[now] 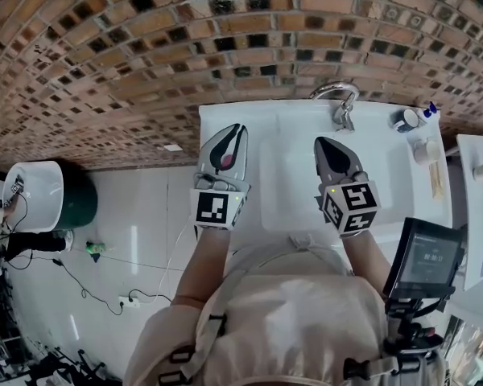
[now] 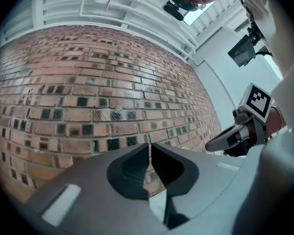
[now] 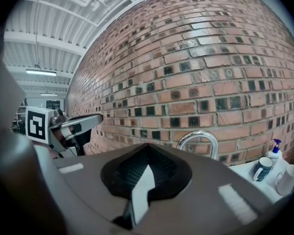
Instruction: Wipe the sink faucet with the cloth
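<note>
In the head view, the shiny curved metal faucet (image 1: 338, 96) stands at the back of the white sink (image 1: 298, 183), just ahead of the right gripper (image 1: 320, 140) and farther from the left gripper (image 1: 239, 127); the left gripper view shows closed, empty jaws facing the red brick wall (image 2: 88, 82); the right gripper view shows closed, empty jaws, with the faucet ahead and slightly right, and no cloth anywhere.

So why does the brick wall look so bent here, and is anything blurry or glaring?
Head view: the wide lens bows the red-brown brick wall into an arc; the white ceramic sink is evenly lit. Left gripper view: the wall bulges and the corners go black. Right gripper view: the curved chrome faucet is sharp, shining on top.
</note>
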